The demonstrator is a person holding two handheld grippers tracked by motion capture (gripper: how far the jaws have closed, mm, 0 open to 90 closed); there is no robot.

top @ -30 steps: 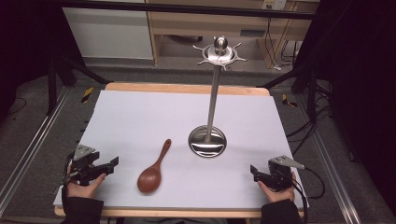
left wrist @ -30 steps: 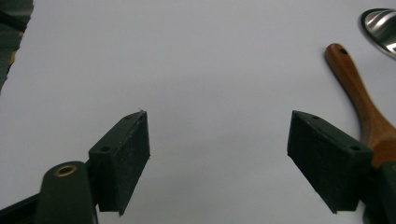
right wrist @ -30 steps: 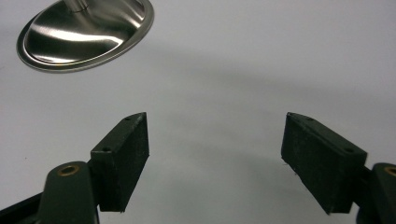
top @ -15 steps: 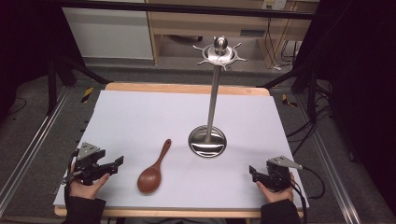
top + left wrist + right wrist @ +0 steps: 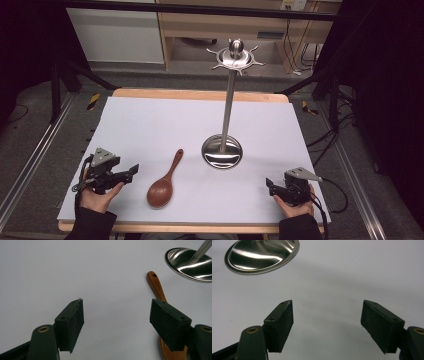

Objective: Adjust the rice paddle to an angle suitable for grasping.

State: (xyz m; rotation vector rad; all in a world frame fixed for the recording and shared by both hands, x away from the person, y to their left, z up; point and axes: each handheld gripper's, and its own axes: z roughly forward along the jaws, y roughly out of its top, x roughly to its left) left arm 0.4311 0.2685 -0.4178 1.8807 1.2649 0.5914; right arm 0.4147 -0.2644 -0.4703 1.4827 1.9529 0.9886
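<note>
High view overhead, forward-down; gripper views low, close; share stand base.

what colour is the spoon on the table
Reddish-brown wood, the spoon; clearest in the high view.

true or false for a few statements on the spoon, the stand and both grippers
1. The wooden spoon lies flat on the white sheet. True.
2. The left gripper holds the spoon. False: its jaws are apart with nothing between them, the spoon beside it.
3. The metal stand is upright, right of the spoon in the high view. True.
4. The spoon hangs from the stand's hooks. False: it lies on the sheet.
5. The right gripper is open and holds nothing. True.
</note>
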